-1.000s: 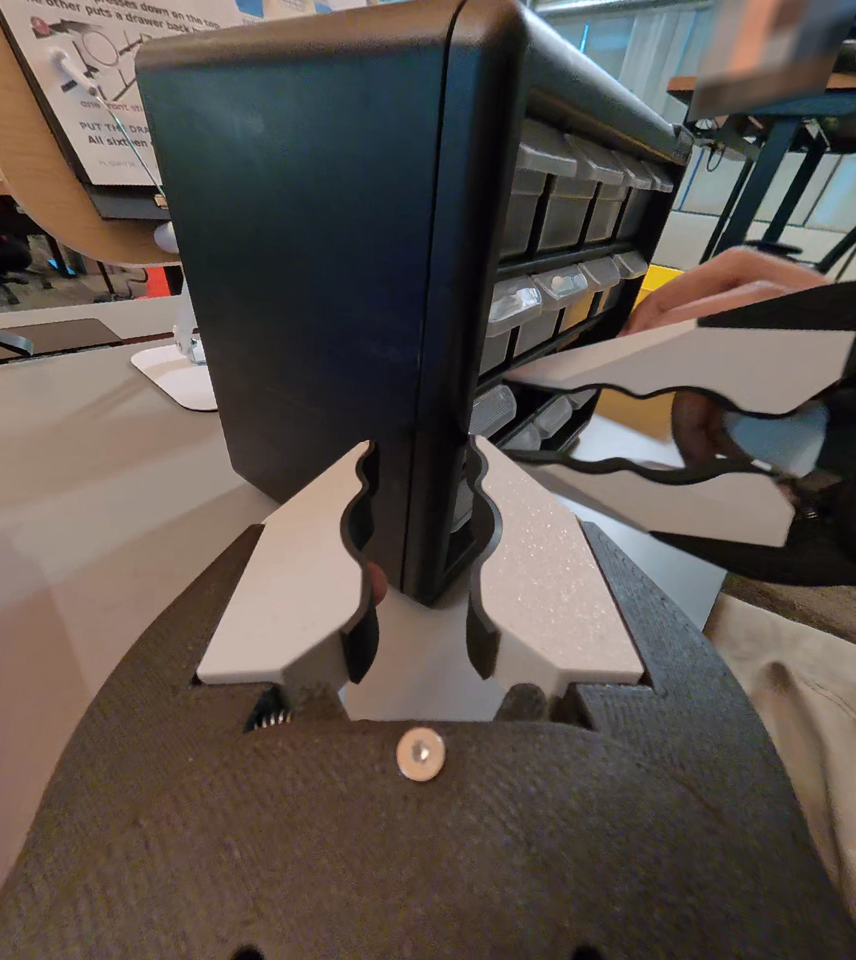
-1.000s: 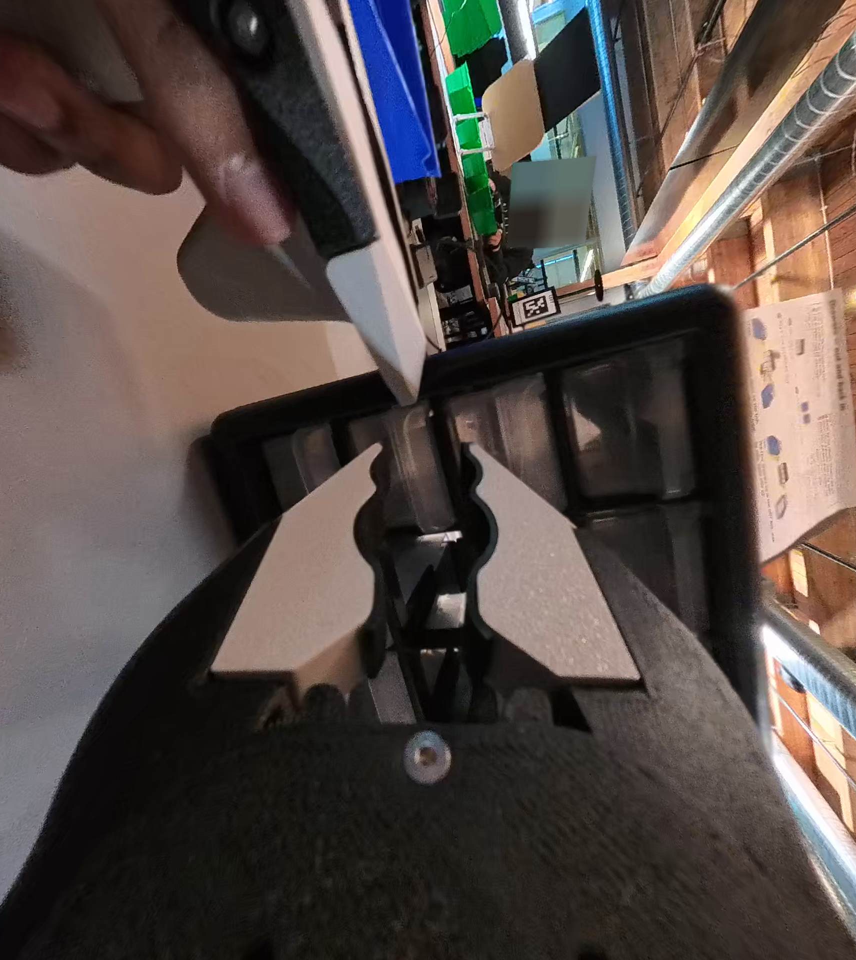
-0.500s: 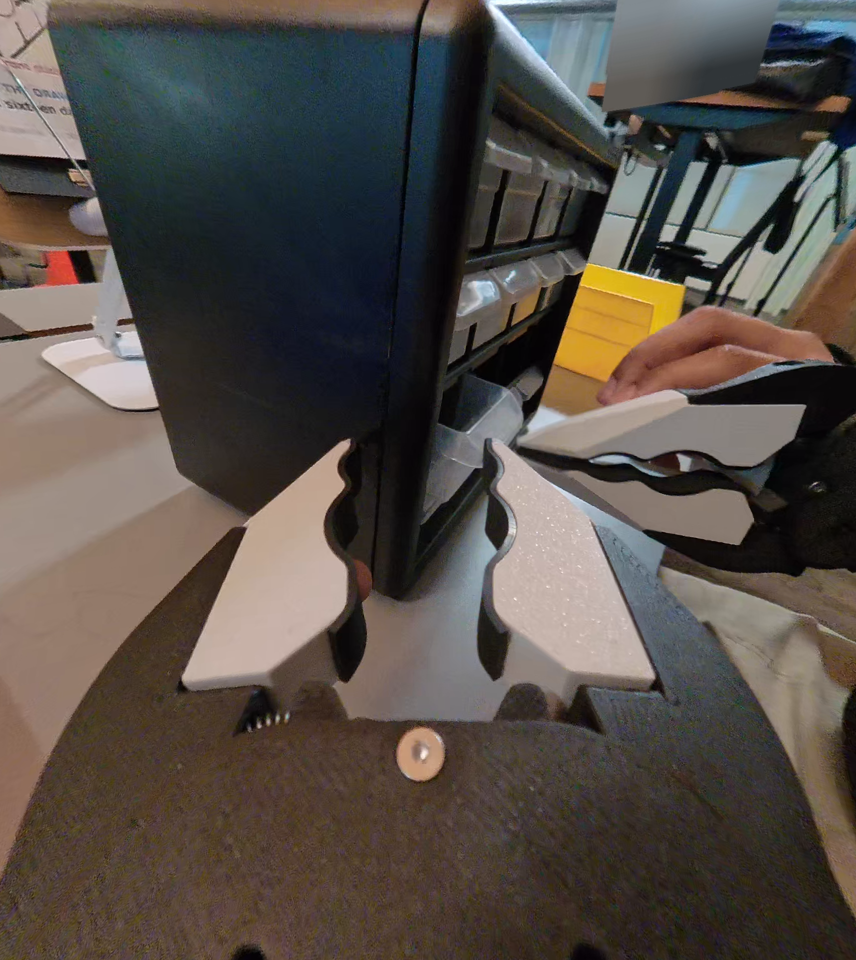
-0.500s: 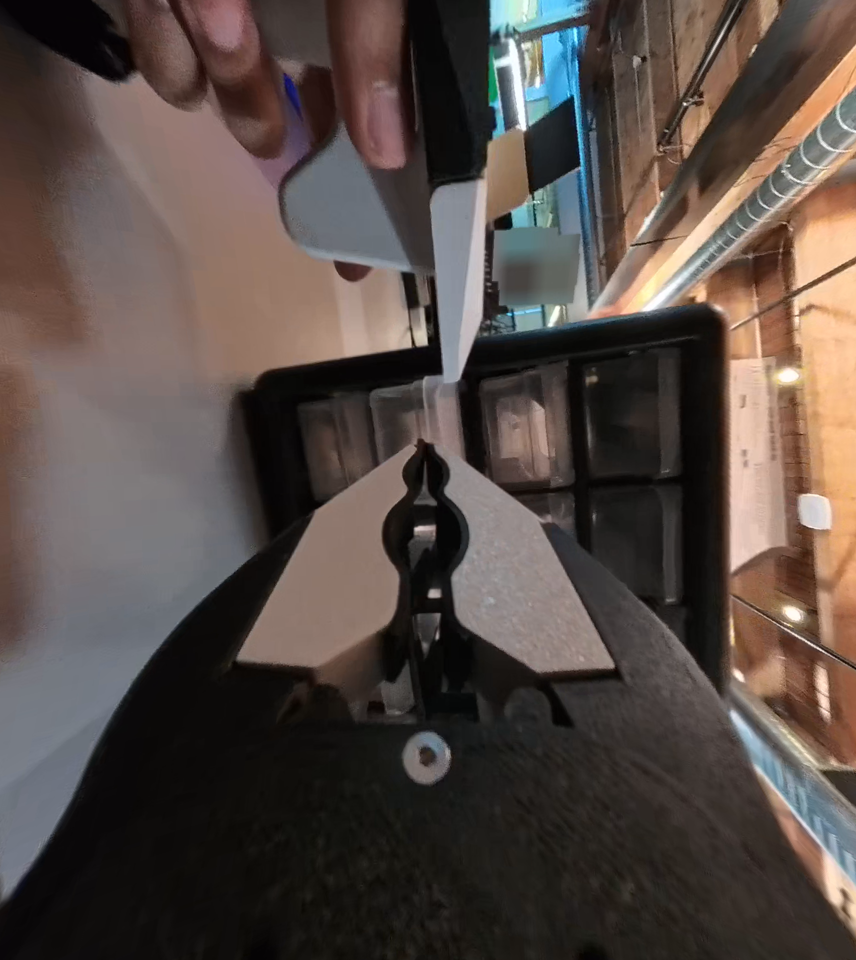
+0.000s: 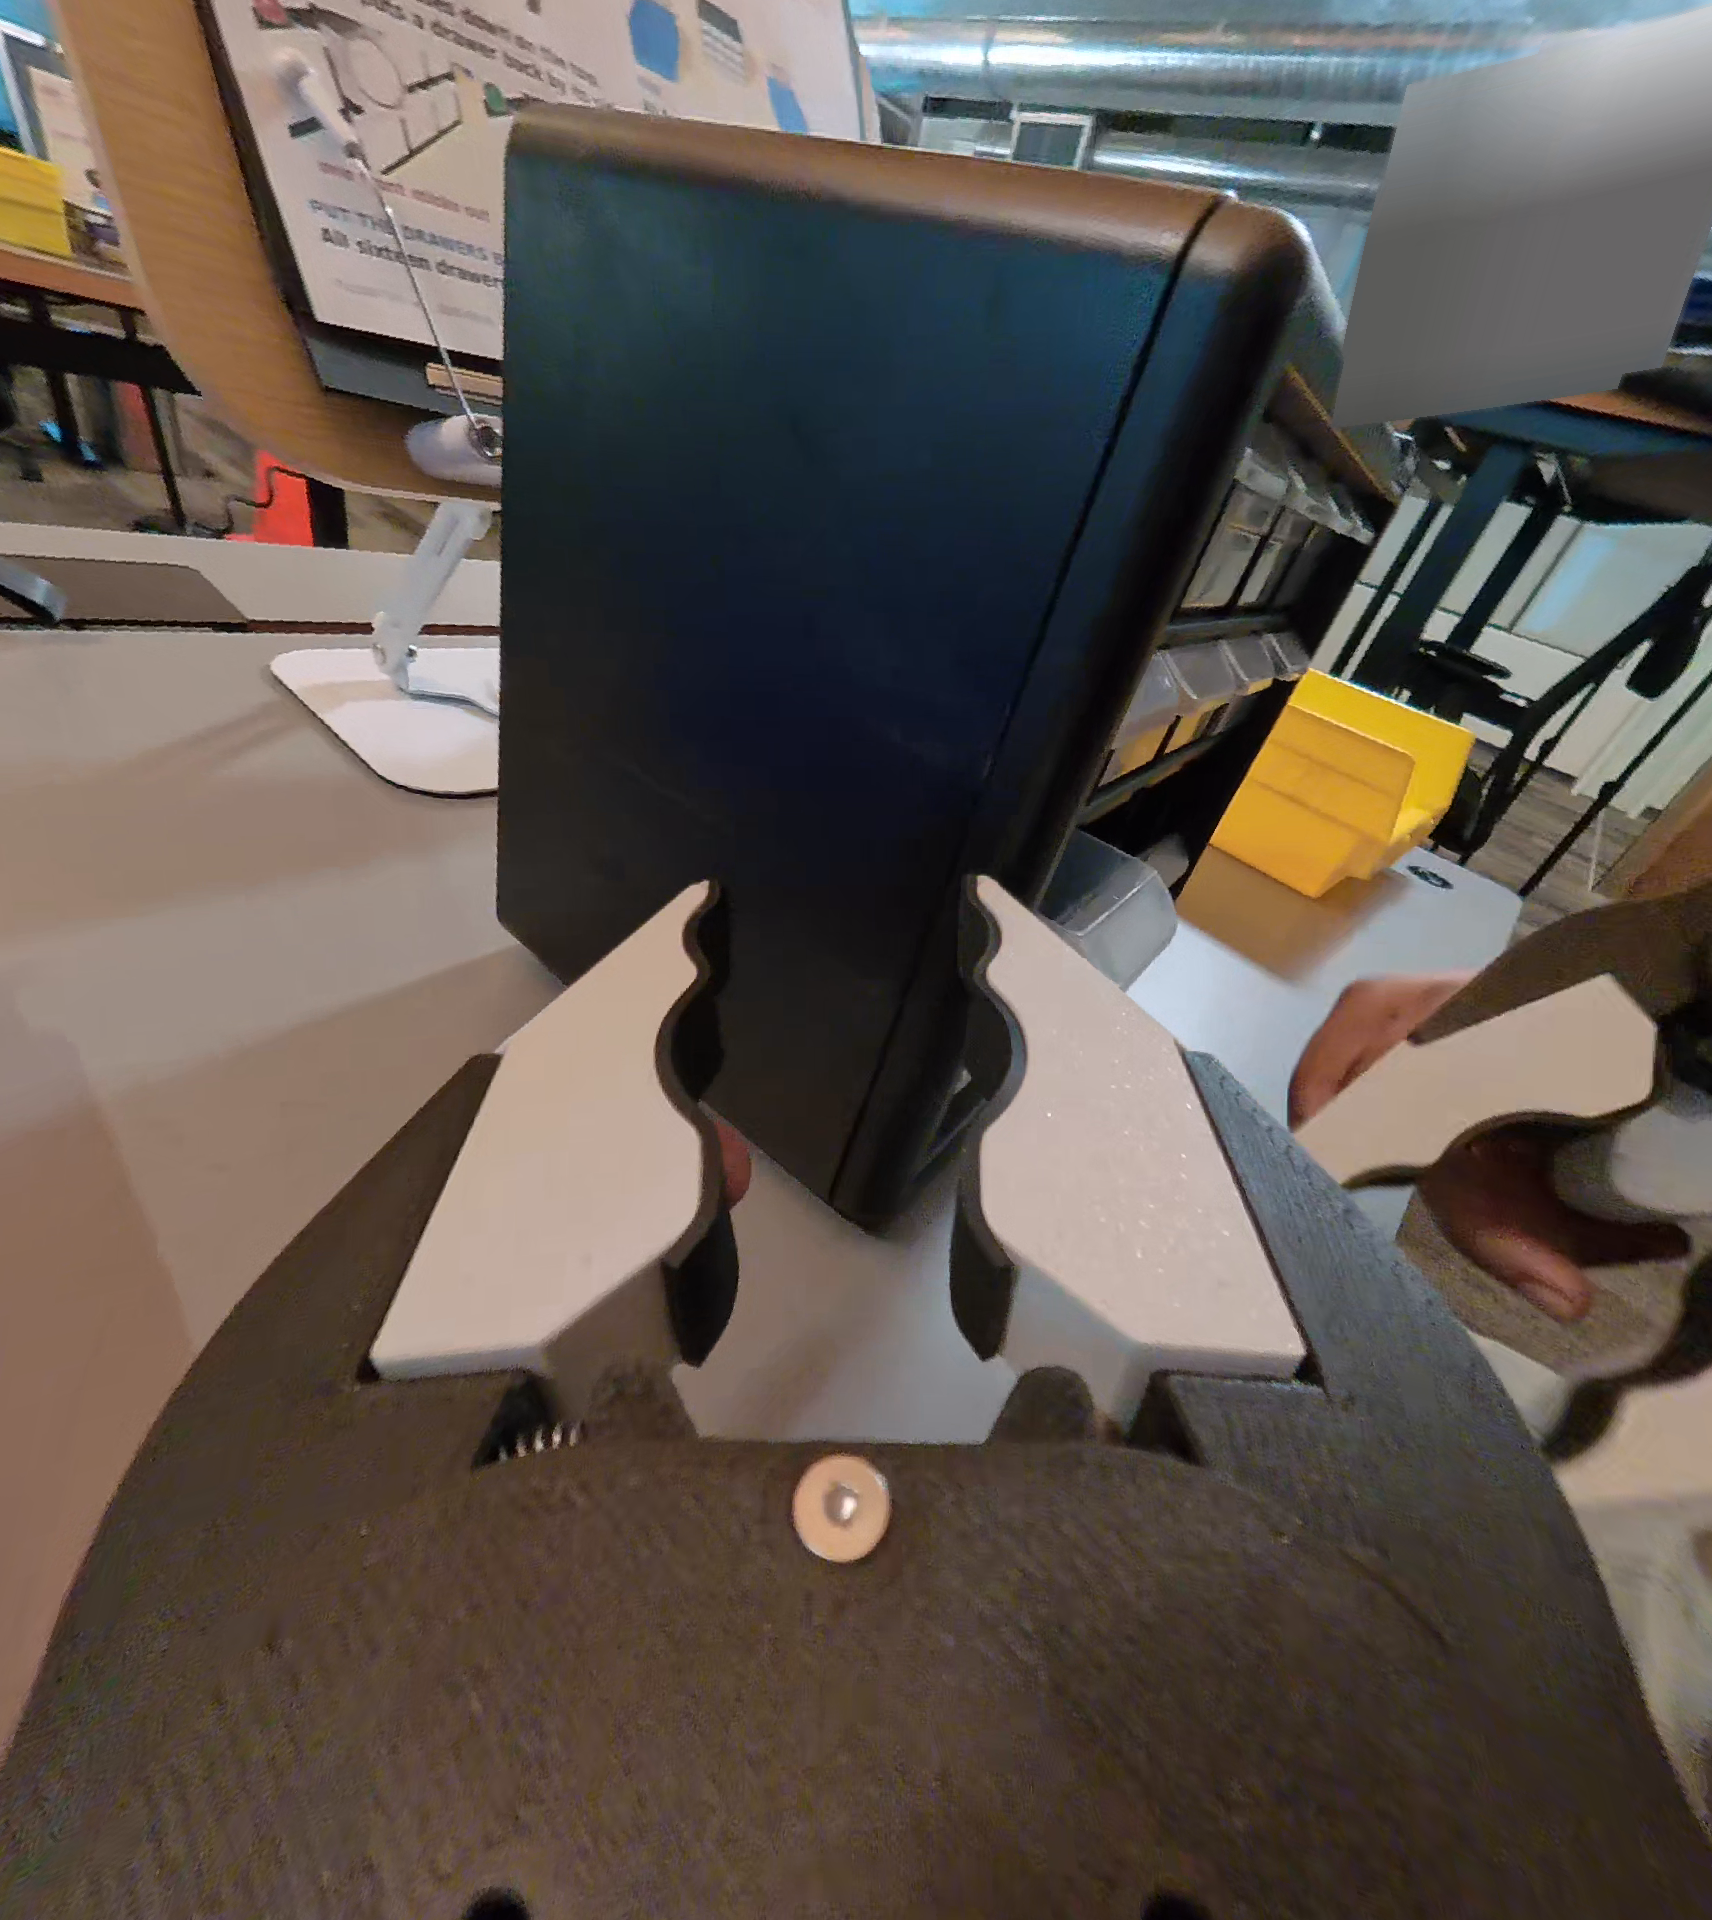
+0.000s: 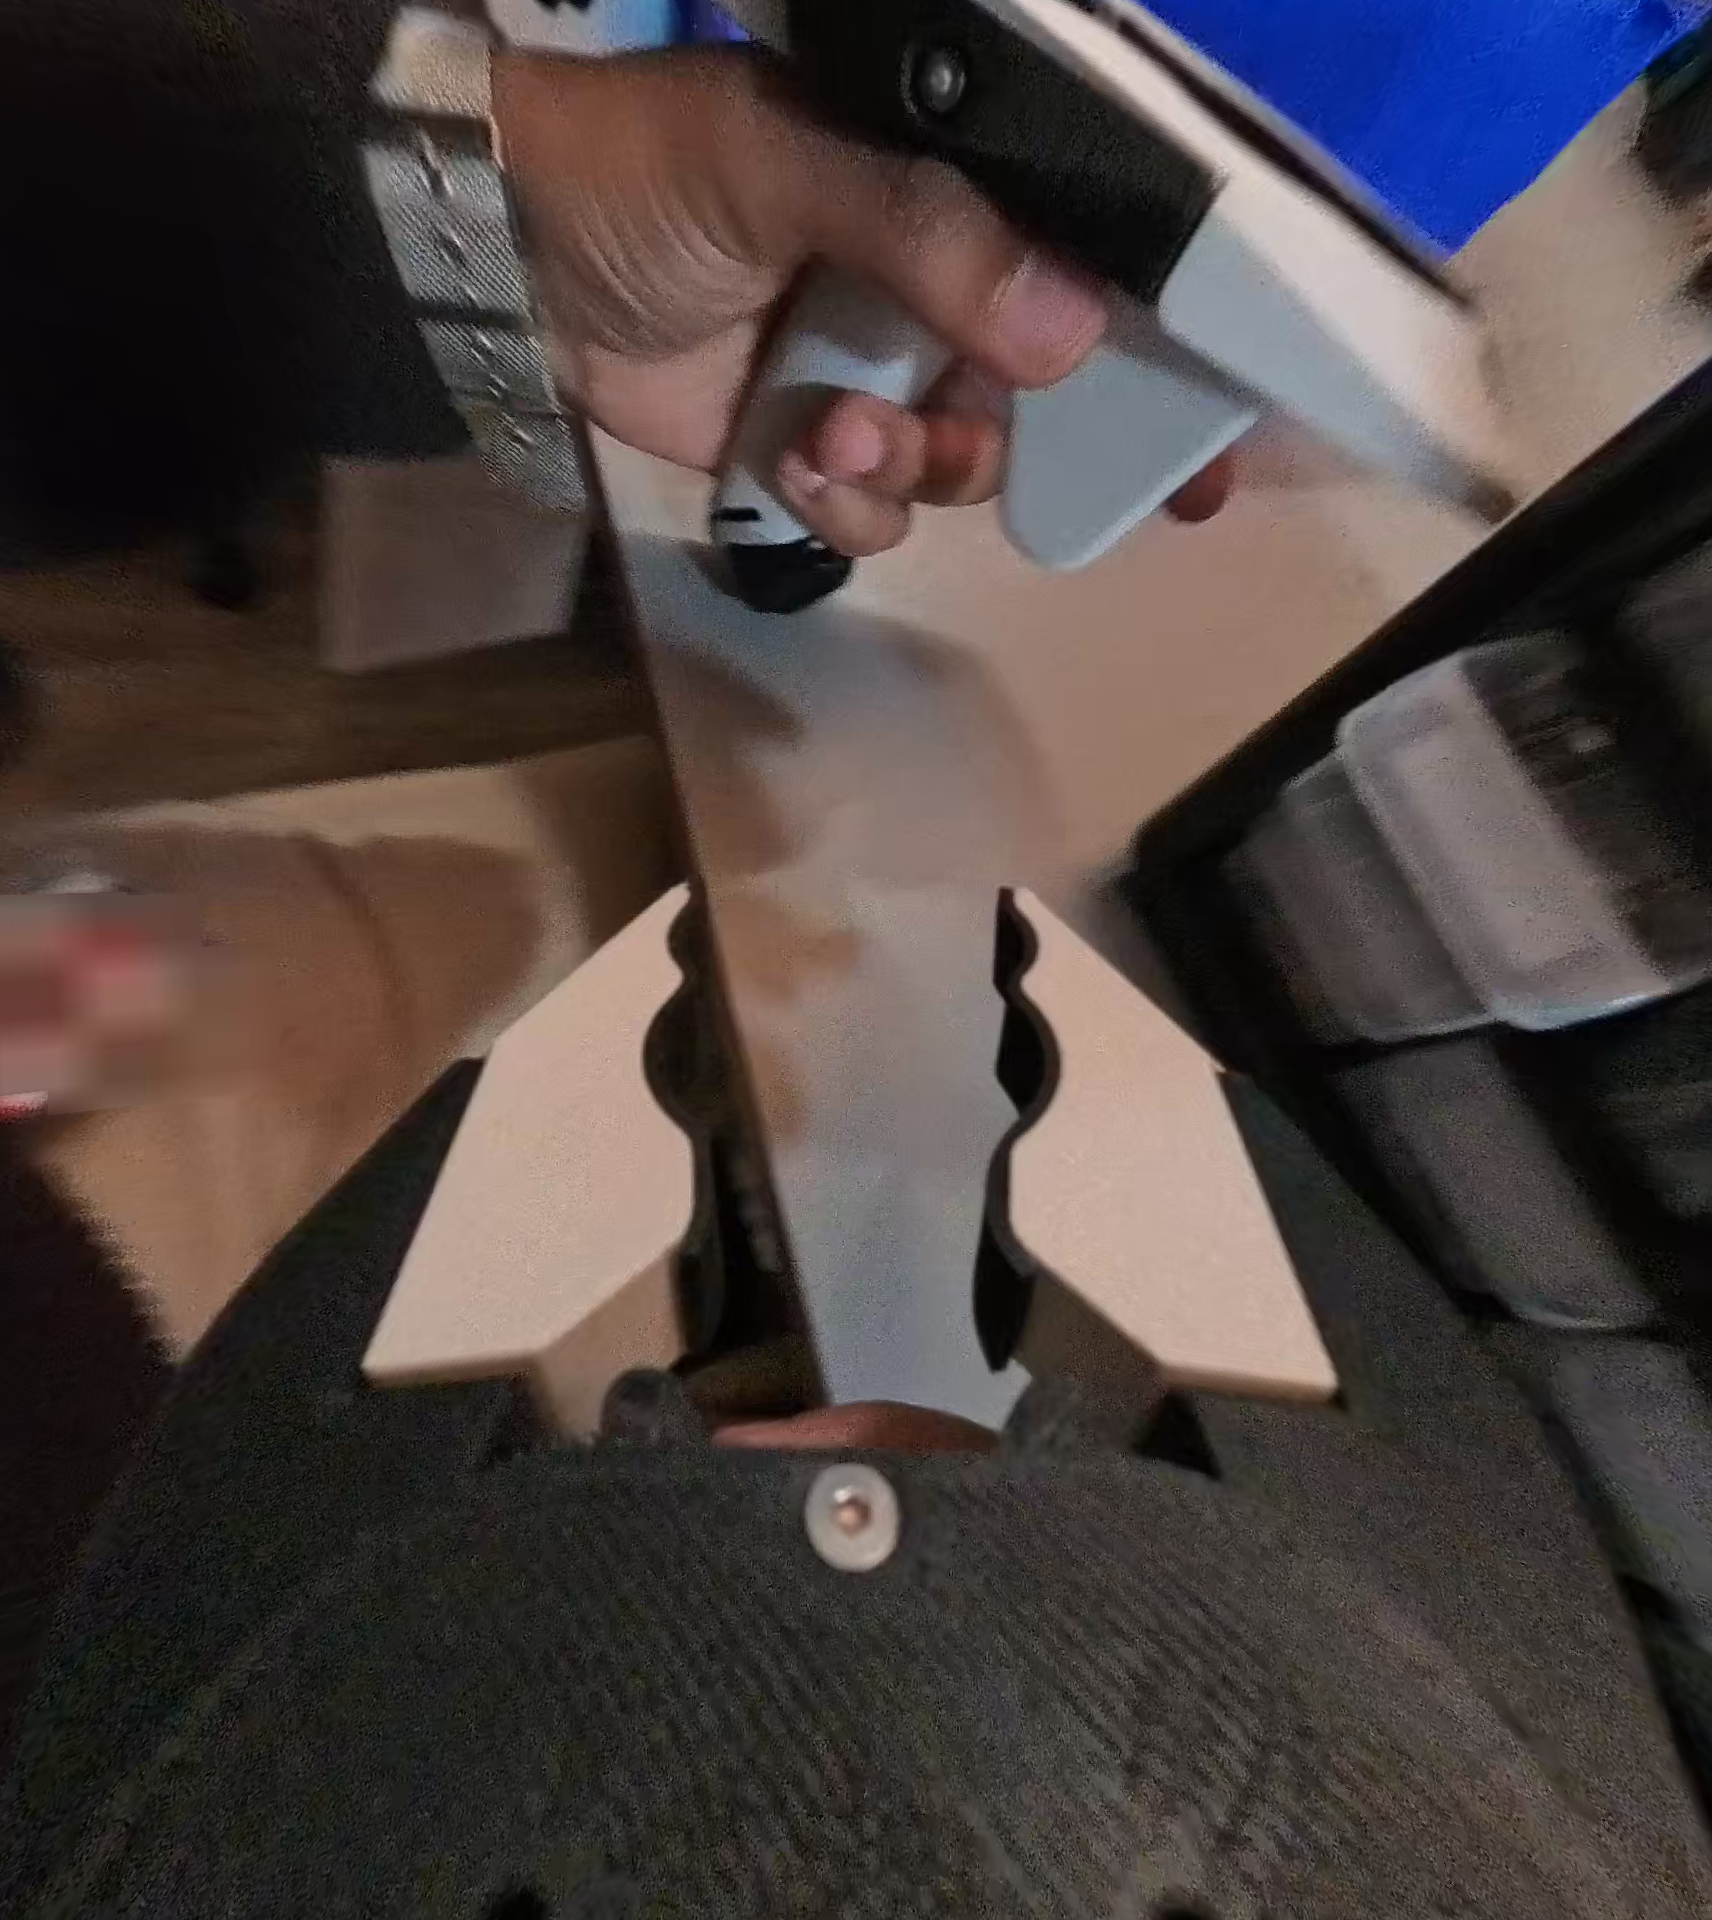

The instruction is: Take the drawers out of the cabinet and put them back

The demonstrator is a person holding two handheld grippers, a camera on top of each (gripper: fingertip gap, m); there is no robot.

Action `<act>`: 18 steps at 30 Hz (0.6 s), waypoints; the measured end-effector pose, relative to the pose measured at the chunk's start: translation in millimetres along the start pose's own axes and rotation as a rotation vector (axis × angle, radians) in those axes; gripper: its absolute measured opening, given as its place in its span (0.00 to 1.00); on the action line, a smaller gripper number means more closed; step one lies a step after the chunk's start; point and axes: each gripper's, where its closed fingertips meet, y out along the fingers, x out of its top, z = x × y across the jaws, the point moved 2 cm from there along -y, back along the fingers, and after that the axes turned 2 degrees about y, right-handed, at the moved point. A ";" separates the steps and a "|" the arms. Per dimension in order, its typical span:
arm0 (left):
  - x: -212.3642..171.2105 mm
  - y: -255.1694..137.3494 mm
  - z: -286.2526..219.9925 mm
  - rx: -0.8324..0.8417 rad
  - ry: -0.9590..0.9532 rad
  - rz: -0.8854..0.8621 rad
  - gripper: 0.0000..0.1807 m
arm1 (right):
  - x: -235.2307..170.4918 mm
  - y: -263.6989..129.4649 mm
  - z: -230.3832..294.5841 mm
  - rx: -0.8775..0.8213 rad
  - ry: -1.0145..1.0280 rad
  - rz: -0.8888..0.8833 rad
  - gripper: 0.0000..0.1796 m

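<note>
The black drawer cabinet (image 5: 779, 571) stands on the table, its side panel towards the left wrist view. My left gripper (image 5: 836, 894) is open, with its fingers on either side of the cabinet's near bottom corner. A clear drawer (image 5: 1112, 914) sticks part-way out of the bottom row. It also shows in the blurred right wrist view (image 6: 1506, 831), to the right of my right gripper (image 6: 841, 904), which is open and empty over the table edge. In the left wrist view the right gripper (image 5: 1475, 1247) is off to the right, away from the cabinet front.
A yellow bin (image 5: 1330, 800) sits beyond the cabinet front. A white stand (image 5: 395, 707) holding a printed placard is behind the cabinet on the left. The beige table (image 5: 104, 883) stretches to the left. The hand holding the left gripper (image 6: 779, 260) fills the top of the right wrist view.
My right gripper was shut on the bottom-row drawer's handle and has let go. It has opened and drawn back from the cabinet, leaving the drawer part-way out. My left gripper stays at the corner.
</note>
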 end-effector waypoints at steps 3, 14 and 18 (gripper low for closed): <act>0.4 0.5 1.5 0.020 0.001 -0.005 0.22 | 6.2 -3.7 15.8 0.215 0.222 -0.018 0.36; -0.9 1.3 16.0 0.112 -0.016 -0.010 0.22 | 37.3 -26.4 -24.5 0.307 0.607 -0.314 0.33; -3.4 2.9 18.9 0.127 -0.027 -0.002 0.22 | 32.5 -21.4 -22.2 0.181 0.434 -0.246 0.34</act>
